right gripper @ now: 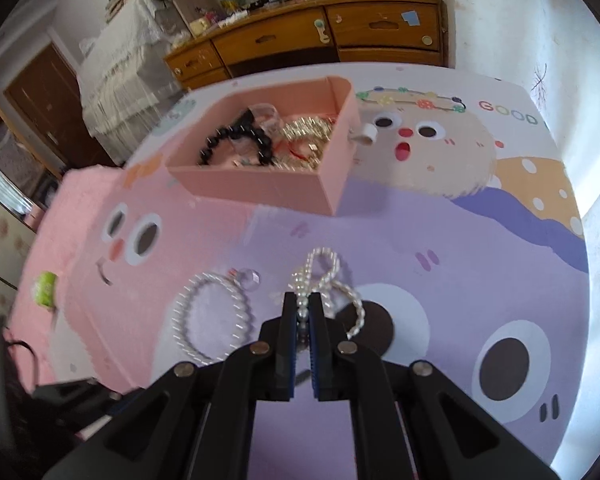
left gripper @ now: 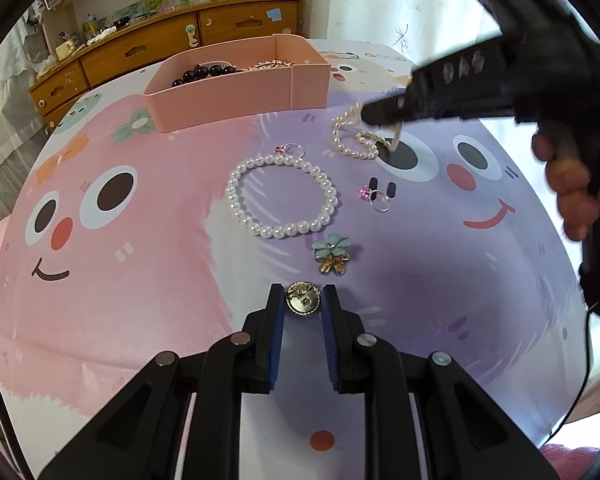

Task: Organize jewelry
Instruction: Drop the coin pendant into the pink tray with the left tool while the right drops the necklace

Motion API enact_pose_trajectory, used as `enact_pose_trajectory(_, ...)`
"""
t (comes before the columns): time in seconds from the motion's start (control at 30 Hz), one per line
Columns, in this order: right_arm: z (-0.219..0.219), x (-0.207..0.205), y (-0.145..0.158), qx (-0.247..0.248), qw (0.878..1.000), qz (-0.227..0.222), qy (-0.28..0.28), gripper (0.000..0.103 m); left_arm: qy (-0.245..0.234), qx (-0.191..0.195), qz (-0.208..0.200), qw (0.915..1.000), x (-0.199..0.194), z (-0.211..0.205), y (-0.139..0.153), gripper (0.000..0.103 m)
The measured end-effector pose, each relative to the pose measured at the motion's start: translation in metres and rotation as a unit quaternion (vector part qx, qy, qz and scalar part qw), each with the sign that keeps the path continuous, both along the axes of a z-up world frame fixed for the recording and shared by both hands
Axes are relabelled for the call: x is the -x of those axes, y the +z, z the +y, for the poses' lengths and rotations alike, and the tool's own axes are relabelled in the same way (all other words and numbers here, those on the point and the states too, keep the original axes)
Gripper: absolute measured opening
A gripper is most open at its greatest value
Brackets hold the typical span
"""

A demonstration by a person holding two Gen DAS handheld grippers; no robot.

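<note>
The left gripper [left gripper: 302, 304] points steeply down at the table, its two black fingers with blue pads pinching a round gold brooch [left gripper: 302, 303] between their tips. The brooch sits right at the fingertips, close above the patterned tablecloth [left gripper: 148, 280].

The right gripper [right gripper: 302, 309] also points down, its fingers pressed together on a tangled strand of small pearls [right gripper: 320, 276]. Part of the strand is caught between the pads; the rest loops out ahead of the tips and trails to the right over a dark printed eye on the cloth. In the left wrist view this gripper [left gripper: 374, 114] reaches in from the upper right, with a person's hand [left gripper: 568, 184] wrapped round its handle.

Just beyond the gold brooch lies a flower brooch [left gripper: 332, 256] with pale blue petals above gold ones. Further on is a round bracelet of large white pearls [left gripper: 282, 196], lying flat. A small ring with a red stone [left gripper: 290, 150] touches its far edge, and a ring with a pink stone [left gripper: 374, 196] lies to its right, apart from it.

At the far side of the table stands an open pink box [left gripper: 236, 92]. Inside are a bracelet of dark beads [right gripper: 236, 142] and a heap of gold chain [right gripper: 306, 132]. Behind the table runs a wooden cabinet [right gripper: 300, 40] with drawers.
</note>
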State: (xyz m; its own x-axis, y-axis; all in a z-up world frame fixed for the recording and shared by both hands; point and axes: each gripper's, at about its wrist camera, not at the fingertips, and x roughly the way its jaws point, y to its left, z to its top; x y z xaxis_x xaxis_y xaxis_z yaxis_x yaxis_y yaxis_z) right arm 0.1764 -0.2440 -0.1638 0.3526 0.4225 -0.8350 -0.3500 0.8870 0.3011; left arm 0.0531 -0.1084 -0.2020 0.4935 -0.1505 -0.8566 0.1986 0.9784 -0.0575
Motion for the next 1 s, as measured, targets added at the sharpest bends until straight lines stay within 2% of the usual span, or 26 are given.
enact_pose_trajectory(0.33,0.005,-0.010,0.057,-0.052,0.997,-0.045,-0.019,0.005,-0.008,0.001,-0.017,0.9998,-0.004,0.017,0.019,0.016)
enact_pose_trajectory(0.67,0.015,-0.026,0.114,-0.073,0.991,-0.108,-0.037,0.005,-0.032,0.001,-0.022,0.9992,-0.021,0.039,0.054,0.016)
enact_pose_trajectory(0.93,0.023,-0.041,0.132,-0.076,0.985,-0.141,-0.058,0.005,-0.031,0.008,-0.009,0.9994,-0.058,0.053,0.086,0.016)
enact_pose_trajectory(1.0,0.025,-0.045,0.133,-0.080,0.984,-0.143,-0.063,0.005,-0.027,0.014,-0.018,0.9994,-0.071,0.058,0.095,0.016)
